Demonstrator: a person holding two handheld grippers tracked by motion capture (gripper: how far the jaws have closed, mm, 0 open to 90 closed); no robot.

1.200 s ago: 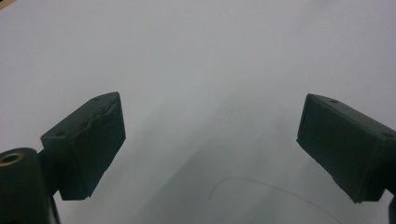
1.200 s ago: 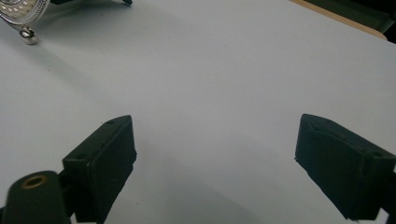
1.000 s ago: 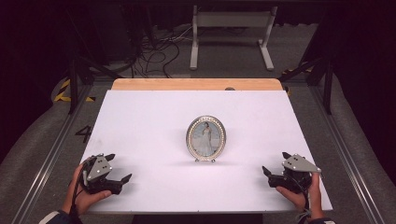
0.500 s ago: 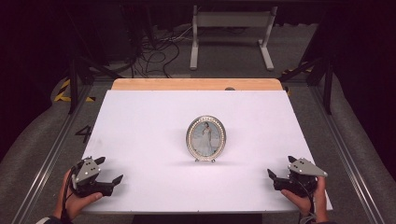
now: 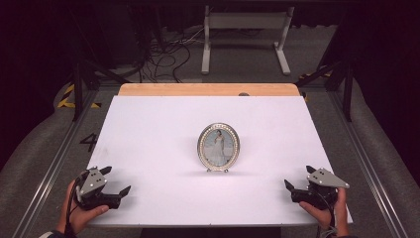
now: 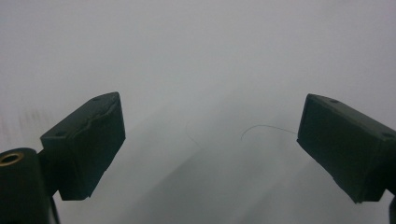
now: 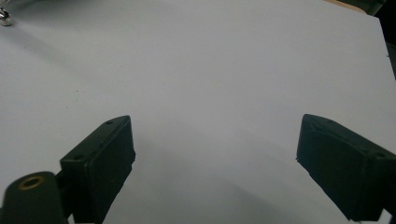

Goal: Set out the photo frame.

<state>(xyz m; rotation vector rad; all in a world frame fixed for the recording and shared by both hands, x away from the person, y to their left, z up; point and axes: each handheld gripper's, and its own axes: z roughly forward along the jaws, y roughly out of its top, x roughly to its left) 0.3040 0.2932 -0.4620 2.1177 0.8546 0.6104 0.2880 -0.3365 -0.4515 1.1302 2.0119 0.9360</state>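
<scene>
Bright overhead light washes the white table, while the floor around it lies dim; soft shadows fall toward the near edge. The left gripper view is hazy, unfocused

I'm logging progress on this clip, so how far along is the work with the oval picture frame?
Nothing looks done yet: the oval picture frame stands upright on its small feet mid-table, untouched. In hand: nothing. The left gripper and right gripper sit at the near corners of the white table, both with jaws wide apart and empty. Left to do: reaching in and handling the frame, apparently all of it.
</scene>
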